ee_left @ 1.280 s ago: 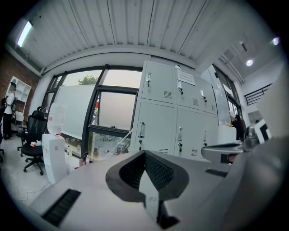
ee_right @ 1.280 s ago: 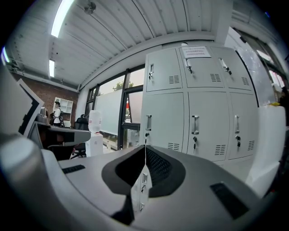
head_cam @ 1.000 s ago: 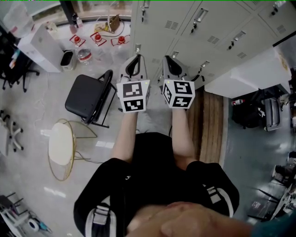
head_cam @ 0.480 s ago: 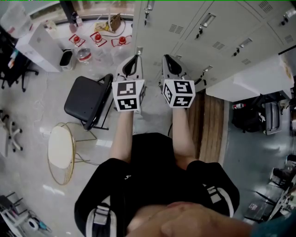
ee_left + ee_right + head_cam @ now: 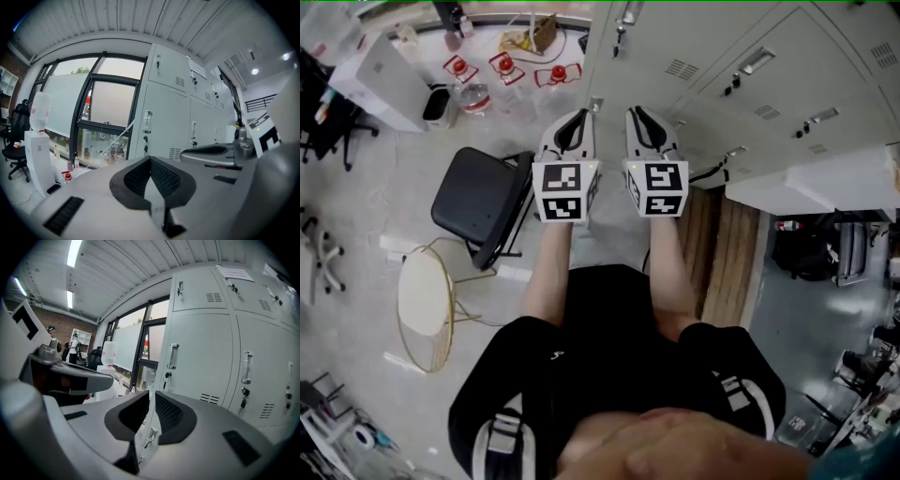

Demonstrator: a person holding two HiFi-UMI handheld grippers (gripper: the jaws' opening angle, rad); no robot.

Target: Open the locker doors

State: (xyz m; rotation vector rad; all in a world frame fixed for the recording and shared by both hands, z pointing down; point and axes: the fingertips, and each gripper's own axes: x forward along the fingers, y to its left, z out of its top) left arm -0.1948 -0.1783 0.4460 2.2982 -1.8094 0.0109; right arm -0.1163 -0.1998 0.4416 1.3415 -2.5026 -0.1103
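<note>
A bank of pale grey lockers (image 5: 750, 94) stands ahead with all doors closed. Each door has a metal handle (image 5: 148, 123) and a lock under it. My left gripper (image 5: 577, 120) and right gripper (image 5: 639, 116) are held side by side a short way in front of the leftmost column, touching nothing. The left gripper (image 5: 150, 159) is shut, its pads meeting at the tips and empty. The right gripper (image 5: 152, 397) points at a door with a handle (image 5: 173, 356). Its jaws are opening, with a thin gap and nothing between them.
A black chair (image 5: 478, 202) and a round white side table (image 5: 422, 305) stand to my left. A white box (image 5: 380, 84) and red-capped bottles (image 5: 502, 67) sit by the window. A wooden floor strip (image 5: 722, 253) runs along the lockers, and a white ledge (image 5: 825, 183) juts out at right.
The head view has shifted a little, so the lockers sit further right. Both grippers stay side by side before the lockers, hardly moved.
</note>
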